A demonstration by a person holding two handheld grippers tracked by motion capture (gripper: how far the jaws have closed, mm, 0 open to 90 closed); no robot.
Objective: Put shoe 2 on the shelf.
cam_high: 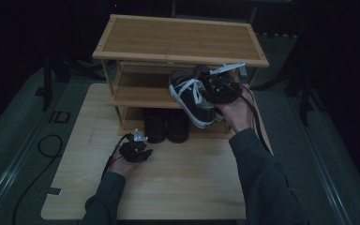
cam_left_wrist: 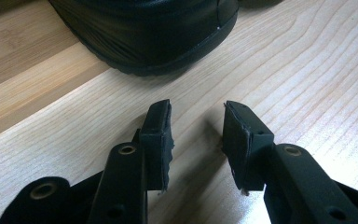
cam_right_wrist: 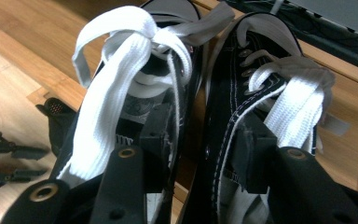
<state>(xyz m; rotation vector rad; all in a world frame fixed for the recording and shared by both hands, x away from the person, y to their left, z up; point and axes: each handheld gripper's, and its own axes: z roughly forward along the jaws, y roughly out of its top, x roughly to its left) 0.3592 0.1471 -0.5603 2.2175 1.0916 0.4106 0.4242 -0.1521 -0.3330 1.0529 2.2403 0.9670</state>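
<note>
Setting, as I read it from my console: a staged recording room, not a home. Evidence: dark curtained surround; light wooden table (cam_high: 178,187) standing alone on grey carpet (cam_high: 9,140); loose black cable (cam_high: 37,159) across the floor; small bamboo shoe rack (cam_high: 180,40) placed as a prop.

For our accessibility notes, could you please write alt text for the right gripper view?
Two black sneakers with white laces sit side by side, their inner sides between the right gripper's black jaws. A wooden shelf lies behind them, and the other gripper shows at the far left.
</note>
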